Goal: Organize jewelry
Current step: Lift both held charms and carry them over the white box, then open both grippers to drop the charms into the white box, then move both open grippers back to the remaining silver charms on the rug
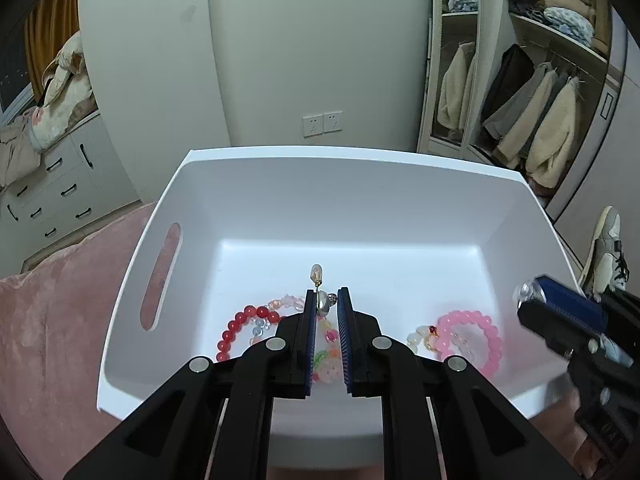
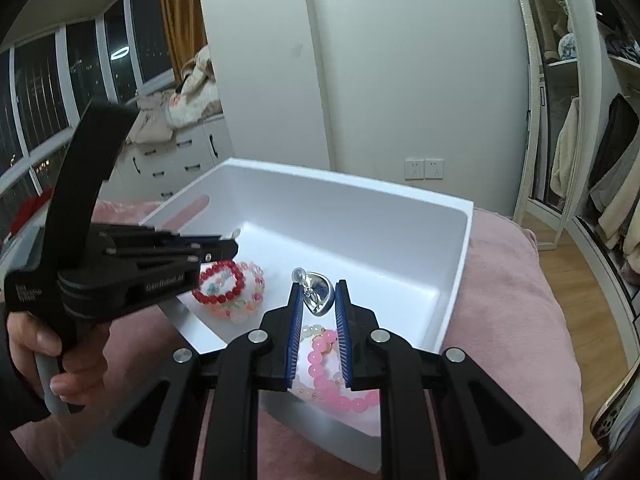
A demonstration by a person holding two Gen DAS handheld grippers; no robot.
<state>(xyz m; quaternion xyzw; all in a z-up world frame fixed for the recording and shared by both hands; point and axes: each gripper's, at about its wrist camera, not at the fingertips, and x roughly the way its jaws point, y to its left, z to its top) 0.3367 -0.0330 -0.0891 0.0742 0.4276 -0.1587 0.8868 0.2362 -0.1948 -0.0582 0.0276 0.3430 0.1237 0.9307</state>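
L gripper (image 1: 325, 300) was nearly closed, pinching a gold-hooked earring (image 1: 321, 305) over the white bin (image 1: 352, 200). R gripper (image 2: 318, 292) likewise clamped a silver earring (image 2: 319, 294). Red bracelet (image 1: 240, 330) & pink bracelet (image 1: 472, 338) lay on bin floor, apart

White bin (image 1: 256, 196): open-top, rectangular, slot handle in side wall, sits on pink plush surface.

Red bead bracelet (image 1: 244, 326): flat on bin floor, left part, touching pastel multicolour bead bracelet (image 1: 326, 364).

Pink bead bracelet (image 1: 474, 336): flat on floor, right part, with whitish bead strand (image 1: 416, 338) alongside.

Pearl earring (image 1: 322, 300): gold hook up, clamped between left pads.

Silver teardrop earring (image 2: 318, 294): clamped between right pads, above pink bracelet.
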